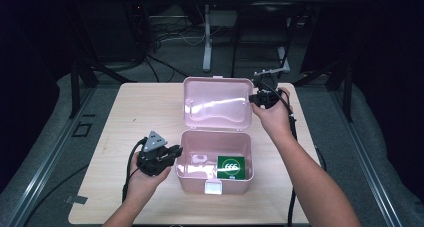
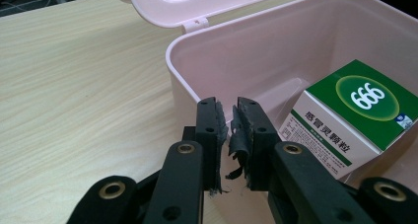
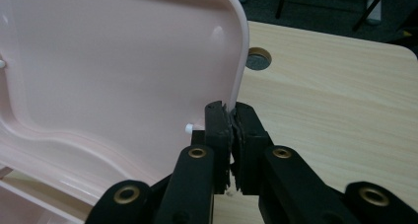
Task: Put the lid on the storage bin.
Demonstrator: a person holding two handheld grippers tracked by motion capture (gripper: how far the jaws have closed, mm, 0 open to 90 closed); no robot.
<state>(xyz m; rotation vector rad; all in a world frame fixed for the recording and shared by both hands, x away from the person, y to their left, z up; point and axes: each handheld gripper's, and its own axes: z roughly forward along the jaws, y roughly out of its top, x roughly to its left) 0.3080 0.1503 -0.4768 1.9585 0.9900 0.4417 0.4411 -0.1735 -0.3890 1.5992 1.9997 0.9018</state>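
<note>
Right hand-held gripper (image 3: 230, 116) pinches the lid (image 3: 118, 66) edge; left hand-held gripper (image 2: 228, 116) closed, empty.

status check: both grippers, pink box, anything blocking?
Right hand-held gripper shut on lid edge, lid upright. Left hand-held gripper shut at pink box left wall. Green carton inside. Nothing blocking.

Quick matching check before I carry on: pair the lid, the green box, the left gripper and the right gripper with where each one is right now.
1 lid
2 green box
3 left gripper
4 right gripper

a at the pink case's left wall
b swung up, open
c clamped on the lid's right edge
d inside the case

Pairs: 1-b, 2-d, 3-a, 4-c
</note>
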